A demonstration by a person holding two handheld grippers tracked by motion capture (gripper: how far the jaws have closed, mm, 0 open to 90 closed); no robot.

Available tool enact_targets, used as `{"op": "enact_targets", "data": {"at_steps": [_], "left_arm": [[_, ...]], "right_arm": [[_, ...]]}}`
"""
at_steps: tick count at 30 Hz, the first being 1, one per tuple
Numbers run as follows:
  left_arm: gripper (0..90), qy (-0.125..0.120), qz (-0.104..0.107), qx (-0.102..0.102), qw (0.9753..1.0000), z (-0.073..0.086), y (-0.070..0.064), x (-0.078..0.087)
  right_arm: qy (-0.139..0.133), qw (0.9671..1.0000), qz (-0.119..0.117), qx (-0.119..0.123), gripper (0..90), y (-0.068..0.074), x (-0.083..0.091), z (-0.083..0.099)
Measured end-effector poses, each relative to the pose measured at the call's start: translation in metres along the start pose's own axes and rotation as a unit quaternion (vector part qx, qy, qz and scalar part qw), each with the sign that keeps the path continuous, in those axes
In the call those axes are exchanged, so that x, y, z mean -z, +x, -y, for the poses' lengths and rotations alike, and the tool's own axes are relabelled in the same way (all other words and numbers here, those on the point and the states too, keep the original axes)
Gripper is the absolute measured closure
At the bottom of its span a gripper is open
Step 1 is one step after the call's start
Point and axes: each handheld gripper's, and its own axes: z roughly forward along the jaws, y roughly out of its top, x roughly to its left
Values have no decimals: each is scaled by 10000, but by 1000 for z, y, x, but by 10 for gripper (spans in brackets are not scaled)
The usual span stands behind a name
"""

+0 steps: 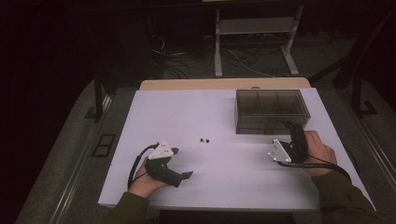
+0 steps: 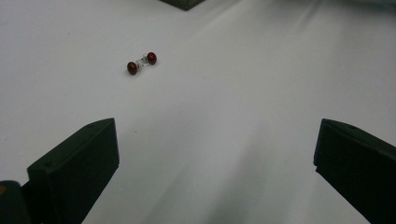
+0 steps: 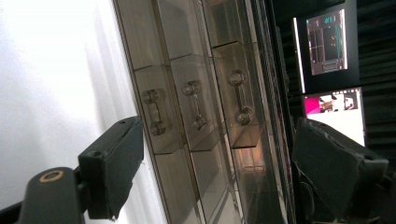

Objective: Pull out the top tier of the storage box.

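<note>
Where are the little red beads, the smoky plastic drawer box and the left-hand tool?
red beads (image 2: 142, 63): left gripper view, on the clear link between the two beads.
drawer box (image 1: 271, 110): high view, on its tinted lid.
left gripper (image 1: 189, 175): high view, at the tip of its open jaws.

Two hand-held grippers (image 1: 187, 175) (image 1: 290, 125); two red beads (image 2: 142, 63); one drawer box (image 1: 271, 112).
</note>
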Motion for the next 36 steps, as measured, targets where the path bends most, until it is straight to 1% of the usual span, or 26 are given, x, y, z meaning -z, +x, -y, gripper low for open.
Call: {"op": "enact_targets", "data": {"at_steps": [3, 4, 7, 9, 11, 12, 13, 15, 17, 22, 23, 26, 27, 28, 29, 33, 36], "left_arm": [[0, 20, -31, -35, 10000, 0, 0, 0], [0, 20, -31, -35, 10000, 0, 0, 0], [0, 16, -46, 10, 10000, 0, 0, 0], [0, 0, -35, 10, 10000, 0, 0, 0], [0, -11, -25, 15, 10000, 0, -1, 0], [0, -11, -25, 15, 10000, 0, -1, 0], [0, -11, -23, 13, 10000, 0, -1, 0], [0, -27, -24, 40, 10000, 0, 0, 0], [0, -18, -25, 33, 10000, 0, 0, 0], [0, -16, -20, 33, 10000, 0, 0, 0], [0, -19, -15, 32, 10000, 0, 0, 0], [0, -23, -9, 37, 10000, 0, -1, -1], [0, -24, -6, 27, 10000, 1, -1, -1], [0, -29, -4, 30, 10000, 1, -1, -1], [0, -23, -5, 28, 10000, 1, -1, -1], [0, -19, -10, 23, 10000, 0, 0, 0], [0, -34, -17, 45, 10000, 0, -1, 0]], "right_arm": [[46, 9999, 45, 103, 159, 0, -1, -1], [46, 9999, 45, 103, 159, 0, -1, -1], [86, 9998, 95, 145, 159, -1, -3, -4], [100, 9996, 129, 237, 159, -3, -4, -5], [142, 9993, 183, 279, 159, -4, -6, -6], [142, 9993, 183, 279, 159, -4, -6, -6], [149, 9992, 226, 308, 159, -7, -9, -7], [134, 9990, 282, 316, 160, -9, -11, -8], [122, 9987, 308, 380, 160, -10, -13, -10], [115, 9984, 308, 458, 160, -12, -17, -12], [116, 9980, 339, 516, 160, -12, -19, -14], [133, 9976, 386, 567, 160, -12, -20, -15], [213, 9970, 490, 567, 160, -10, -22, -15], [233, 9966, 513, 601, 160, -9, -22, -16], [235, 9962, 508, 660, 160, -7, -23, -17], [229, 9953, 531, 773, 160, 0, -25, -16], [252, 9954, 491, 780, 160, 2, -27, -15]]}}
